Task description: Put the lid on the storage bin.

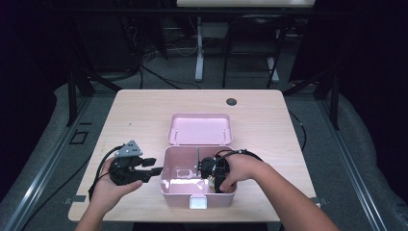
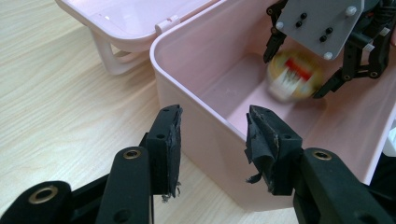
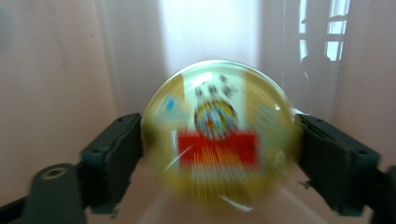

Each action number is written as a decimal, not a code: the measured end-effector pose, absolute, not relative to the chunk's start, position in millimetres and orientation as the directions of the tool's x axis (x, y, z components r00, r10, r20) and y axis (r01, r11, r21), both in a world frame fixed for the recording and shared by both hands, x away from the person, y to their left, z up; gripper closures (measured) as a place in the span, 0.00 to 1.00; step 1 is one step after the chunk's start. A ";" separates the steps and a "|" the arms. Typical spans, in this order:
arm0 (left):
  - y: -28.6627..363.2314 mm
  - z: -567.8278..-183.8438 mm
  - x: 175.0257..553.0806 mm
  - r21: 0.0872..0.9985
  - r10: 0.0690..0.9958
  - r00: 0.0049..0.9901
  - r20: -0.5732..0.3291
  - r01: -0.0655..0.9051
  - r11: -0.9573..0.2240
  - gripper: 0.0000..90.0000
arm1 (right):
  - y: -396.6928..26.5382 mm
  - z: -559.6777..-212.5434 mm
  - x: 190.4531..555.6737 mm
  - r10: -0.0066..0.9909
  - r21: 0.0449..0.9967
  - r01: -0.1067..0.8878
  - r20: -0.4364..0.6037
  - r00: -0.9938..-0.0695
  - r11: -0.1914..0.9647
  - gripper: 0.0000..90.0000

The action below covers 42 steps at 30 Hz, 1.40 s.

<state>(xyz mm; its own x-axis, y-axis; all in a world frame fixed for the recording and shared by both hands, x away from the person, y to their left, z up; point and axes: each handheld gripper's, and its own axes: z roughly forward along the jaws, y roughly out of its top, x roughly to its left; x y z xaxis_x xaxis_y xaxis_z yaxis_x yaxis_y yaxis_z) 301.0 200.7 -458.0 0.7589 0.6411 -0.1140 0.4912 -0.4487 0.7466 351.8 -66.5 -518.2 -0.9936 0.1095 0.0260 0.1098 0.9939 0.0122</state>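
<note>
1. Pale wood-grain table (image 1: 139,115) carries an open pink plastic box (image 1: 169,191) with its hinged lid (image 1: 200,129) laid back.
2. Inside the box's right compartment, the right gripper (image 3: 219,154) has a round yellowish container with a red label (image 3: 219,135) between its jaws; the container is blurred, and whether the pads press its sides I cannot tell.
3. From the left gripper view, that container (image 2: 293,74) lies on the box floor, well beyond the near jaws.
4. Left gripper (image 2: 214,140) hovers with jaws apart astride the box's near wall (image 2: 205,116), holding nothing.
</note>
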 end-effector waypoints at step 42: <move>196.4 -455.2 297.6 0.772 0.602 0.790 -0.117 0.453 -0.445 0.60 | -100.3 -424.6 350.5 0.250 0.239 0.232 -0.050 -0.967 0.943 0.32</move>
<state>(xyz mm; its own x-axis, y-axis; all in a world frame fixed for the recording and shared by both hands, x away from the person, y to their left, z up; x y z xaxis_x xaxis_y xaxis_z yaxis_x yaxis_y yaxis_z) 297.6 196.4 -455.2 0.7901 0.6018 -0.1165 0.4531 -0.4453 0.7722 350.5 -100.3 -424.6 -0.9668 0.2503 -0.0503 0.2317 0.9429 0.2391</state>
